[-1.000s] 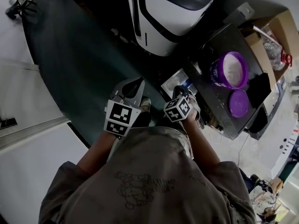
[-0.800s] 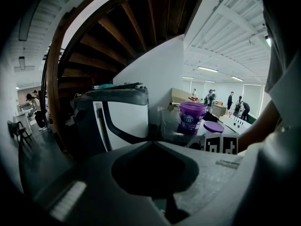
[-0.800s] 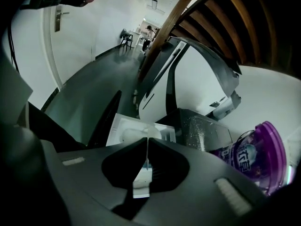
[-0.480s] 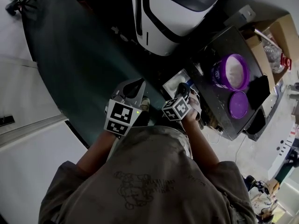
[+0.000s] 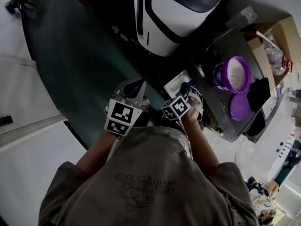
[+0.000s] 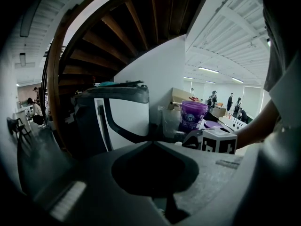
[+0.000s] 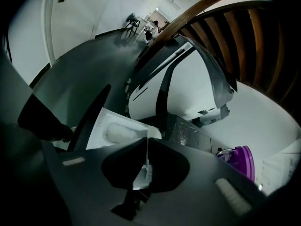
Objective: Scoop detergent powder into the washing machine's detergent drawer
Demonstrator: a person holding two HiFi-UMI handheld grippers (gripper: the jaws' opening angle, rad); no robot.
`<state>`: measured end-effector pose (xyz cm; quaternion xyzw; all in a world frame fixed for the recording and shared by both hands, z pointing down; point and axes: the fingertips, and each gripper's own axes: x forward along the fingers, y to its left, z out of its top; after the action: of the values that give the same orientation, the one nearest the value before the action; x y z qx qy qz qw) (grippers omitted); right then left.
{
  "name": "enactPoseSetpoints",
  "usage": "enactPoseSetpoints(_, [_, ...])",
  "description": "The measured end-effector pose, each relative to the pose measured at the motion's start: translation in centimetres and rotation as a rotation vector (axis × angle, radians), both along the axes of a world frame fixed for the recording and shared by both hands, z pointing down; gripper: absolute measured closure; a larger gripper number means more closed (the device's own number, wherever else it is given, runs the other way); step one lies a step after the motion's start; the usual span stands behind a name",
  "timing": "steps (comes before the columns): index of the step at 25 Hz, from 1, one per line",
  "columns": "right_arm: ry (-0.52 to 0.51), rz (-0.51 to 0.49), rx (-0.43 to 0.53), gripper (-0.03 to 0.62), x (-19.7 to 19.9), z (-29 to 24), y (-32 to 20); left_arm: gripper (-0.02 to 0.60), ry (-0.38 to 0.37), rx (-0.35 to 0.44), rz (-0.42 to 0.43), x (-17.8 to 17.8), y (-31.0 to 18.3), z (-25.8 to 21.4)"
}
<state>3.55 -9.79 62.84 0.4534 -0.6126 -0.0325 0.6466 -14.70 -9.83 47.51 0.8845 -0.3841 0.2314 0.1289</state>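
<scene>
The detergent drawer [image 7: 117, 128] stands open with a pale heap, likely powder, in one compartment, so at least one scoop seems delivered. The right gripper [image 7: 147, 140] hovers just above the drawer, fingers clenched to a white sliver; whether that is a scoop handle is unclear. The left gripper [image 6: 150, 143], beside the drawer, is clenched on nothing. The open purple detergent tub [image 5: 230, 73] sits beyond the drawer.

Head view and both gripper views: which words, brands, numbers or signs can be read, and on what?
No text is readable.
White label on the purple plastic detergent tub: too blurred to read.
Faces of the black-and-white marker cube: square patterns only, no letters.
Print on the grey shirt: faint, illegible.
</scene>
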Motion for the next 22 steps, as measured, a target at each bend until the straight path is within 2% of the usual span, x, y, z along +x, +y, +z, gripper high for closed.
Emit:
enactPoseSetpoints(5, [-0.022, 0.011, -0.027, 0.559, 0.0, 0.4, 0.2, 0.581, -0.003, 0.000, 0.001, 0.0, -0.1, 0.0])
enactPoseSetpoints(11, [-0.099, 0.047, -0.049, 0.559, -0.1, -0.1, 0.3, 0.581, -0.008, 0.007, -0.003, -0.3, -0.2, -0.2])
enactPoseSetpoints(22, [-0.258, 0.101, 0.023, 0.559, 0.0, -4.0, -0.3, 0.581, -0.016, 0.021, 0.015, 0.5, -0.5, -0.7])
